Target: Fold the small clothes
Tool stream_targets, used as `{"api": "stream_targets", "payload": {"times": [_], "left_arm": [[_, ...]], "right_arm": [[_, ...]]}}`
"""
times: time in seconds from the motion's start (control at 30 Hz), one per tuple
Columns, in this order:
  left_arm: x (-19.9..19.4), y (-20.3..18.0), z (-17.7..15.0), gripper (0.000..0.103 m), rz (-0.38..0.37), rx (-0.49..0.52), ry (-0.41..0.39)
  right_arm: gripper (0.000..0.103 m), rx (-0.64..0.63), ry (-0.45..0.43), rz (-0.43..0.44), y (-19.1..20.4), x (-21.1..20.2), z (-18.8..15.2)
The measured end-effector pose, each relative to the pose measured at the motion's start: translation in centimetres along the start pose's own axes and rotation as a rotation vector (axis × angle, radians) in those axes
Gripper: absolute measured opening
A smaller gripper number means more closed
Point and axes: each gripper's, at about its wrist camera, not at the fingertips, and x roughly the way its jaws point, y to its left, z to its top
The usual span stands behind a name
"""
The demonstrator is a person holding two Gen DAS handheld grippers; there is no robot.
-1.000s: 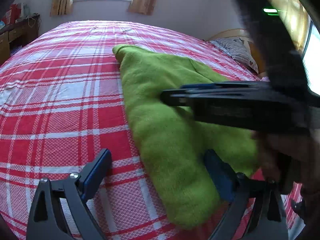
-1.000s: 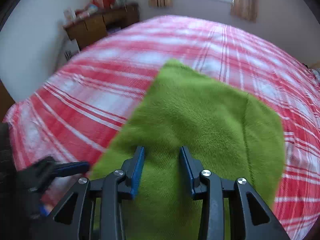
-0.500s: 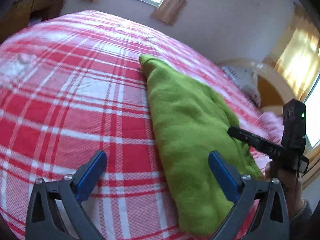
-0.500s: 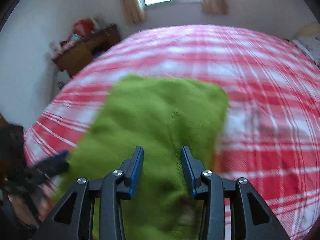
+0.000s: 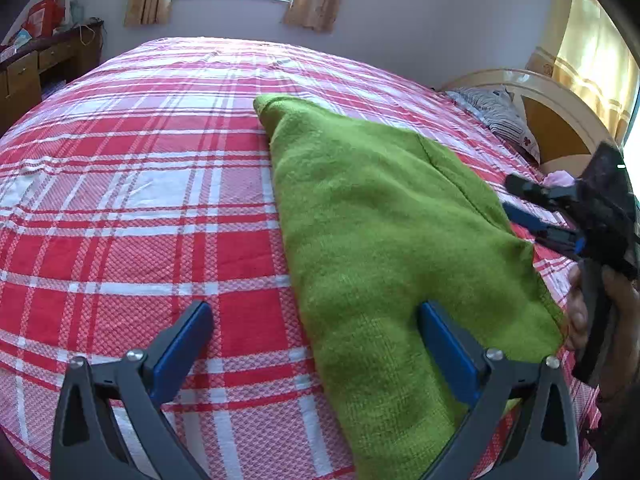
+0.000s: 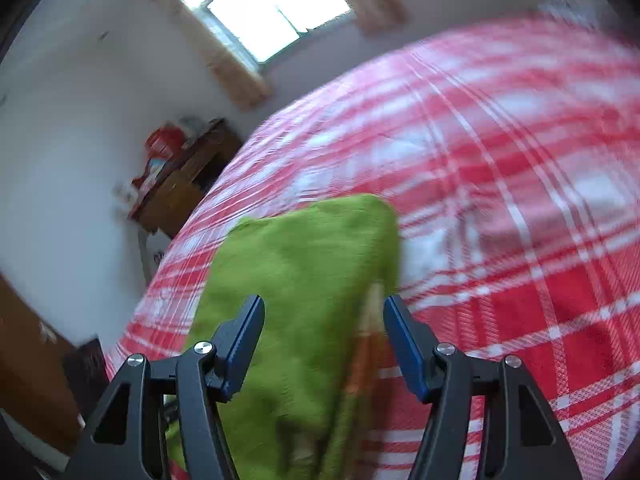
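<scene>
A green knitted garment (image 5: 376, 240) lies folded lengthwise on the bed (image 5: 132, 184), which is spread with a red-and-white checked cover. The left hand-held gripper (image 5: 316, 332) hovers over the garment's near end with its jaws wide apart, gripping nothing. The right hand-held gripper (image 6: 324, 332), held by a hand (image 5: 600, 312) at the garment's right edge, has its jaws opening; cloth lies below them, unclamped. A wooden desk (image 5: 36, 72) stands against the far wall.
</scene>
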Motion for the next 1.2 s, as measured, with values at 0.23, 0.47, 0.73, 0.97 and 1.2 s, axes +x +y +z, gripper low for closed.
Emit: {"api": "stream_targets", "payload": {"times": [0.23,0.47,0.73,0.97,1.2], "left_arm": [[0.1,0.2,0.1,0.103,-0.006,-0.004,0.001],[0.2,0.2,0.2,0.103,-0.012,-0.006,0.002],[0.3,0.2,0.1,0.103,-0.017,-0.006,0.001],[0.1,0.1,0.0,0.103,-0.051,-0.002,-0.005],[0.4,-0.6,0.3,0.103,-0.125,0.024,0.018]], "right_arm": [[0.063,0.022,0.071,0.032,-1.2,2.8,0.8],[0.063,0.042,0.085,0.086,-1.1,4.7,2.1],[0.063,0.052,0.086,0.155,-1.8,6.1,3.2],[0.063,0.082,0.089,0.234,-2.4,6.5,3.1],[0.063,0.027,0.106,0.219,-1.2,7.4,3.3]]}}
